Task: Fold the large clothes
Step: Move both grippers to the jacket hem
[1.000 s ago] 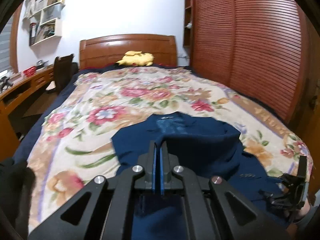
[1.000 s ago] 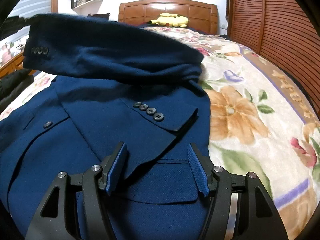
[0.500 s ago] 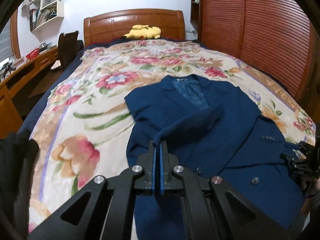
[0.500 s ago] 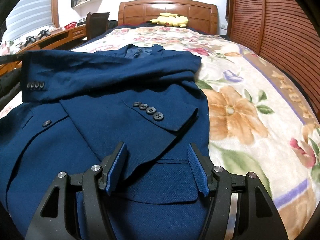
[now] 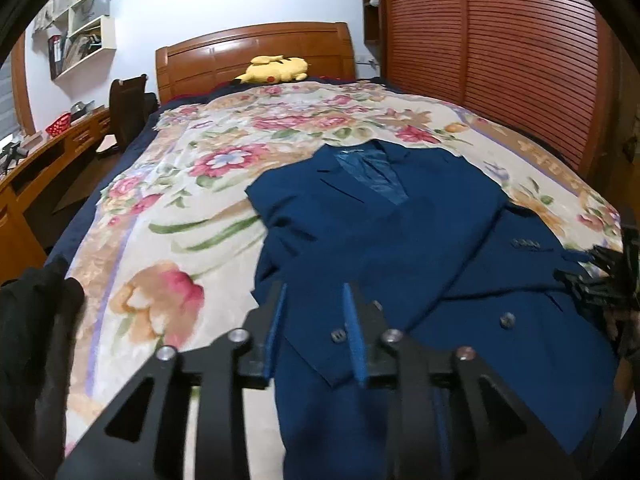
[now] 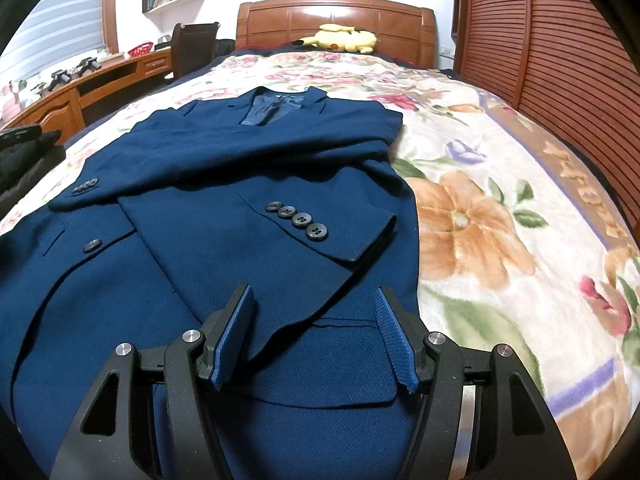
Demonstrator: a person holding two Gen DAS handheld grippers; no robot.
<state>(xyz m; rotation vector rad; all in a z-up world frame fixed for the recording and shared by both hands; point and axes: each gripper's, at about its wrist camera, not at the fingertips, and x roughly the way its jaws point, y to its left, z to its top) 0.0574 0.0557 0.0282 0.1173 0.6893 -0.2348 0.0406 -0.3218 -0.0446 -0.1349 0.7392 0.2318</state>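
Note:
A navy blue suit jacket [image 5: 400,240] lies face up on the flowered bedspread, collar toward the headboard; it also shows in the right wrist view [image 6: 224,208]. Both sleeves are folded across its front, one cuff with buttons [image 6: 298,220] on top of the right side, the other cuff [image 6: 86,188] at the left. My left gripper [image 5: 314,328] is open and empty just above the jacket's lower left part. My right gripper [image 6: 316,336] is open and empty over the jacket's lower right pocket, and shows at the right edge of the left wrist view [image 5: 600,276].
The bed [image 5: 180,208] has a wooden headboard [image 5: 256,52] with a yellow plush toy [image 5: 276,70] in front of it. A slatted wooden wardrobe [image 5: 500,52] runs along the right. A desk [image 6: 80,92] and chair [image 6: 196,46] stand at the left. Dark clothing [image 5: 36,320] lies at the bed's left edge.
My left gripper carried a sleeve across the jacket, lowered it, then opened and let it go. The sleeve now lies flat. The right gripper has not moved.

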